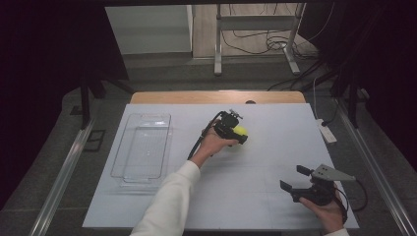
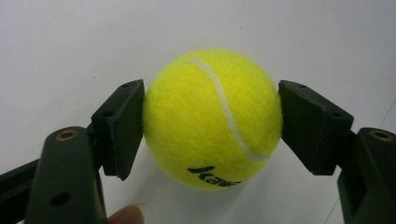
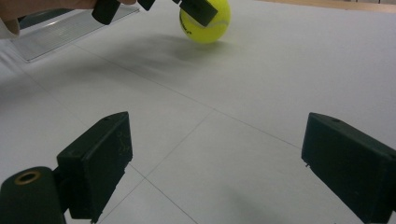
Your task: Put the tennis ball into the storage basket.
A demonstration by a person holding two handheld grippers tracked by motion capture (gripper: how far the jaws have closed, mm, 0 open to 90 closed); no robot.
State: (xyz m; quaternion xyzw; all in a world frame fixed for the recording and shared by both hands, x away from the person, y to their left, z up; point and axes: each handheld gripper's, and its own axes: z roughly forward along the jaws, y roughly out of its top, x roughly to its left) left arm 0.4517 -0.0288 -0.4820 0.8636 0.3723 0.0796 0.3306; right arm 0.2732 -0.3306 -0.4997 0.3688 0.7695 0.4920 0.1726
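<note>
A yellow tennis ball (image 2: 212, 116) sits between the two black pads of my left gripper (image 2: 211, 119), and both pads press on its sides. From above, the ball (image 1: 241, 132) lies near the middle of the white table, with the left gripper (image 1: 237, 132) shut on it. In the right gripper view the ball (image 3: 205, 23) rests on the table at the top, partly behind a left pad. My right gripper (image 1: 294, 178) hovers near the front right of the table, jaws wide apart and nothing between them (image 3: 215, 163).
A clear plastic tray (image 1: 142, 147) lies on the left part of the table, its corner (image 3: 51, 32) also seen from the right gripper. A white power strip (image 1: 326, 132) lies at the table's right edge. Cables and a metal stand (image 1: 255, 29) are on the floor beyond.
</note>
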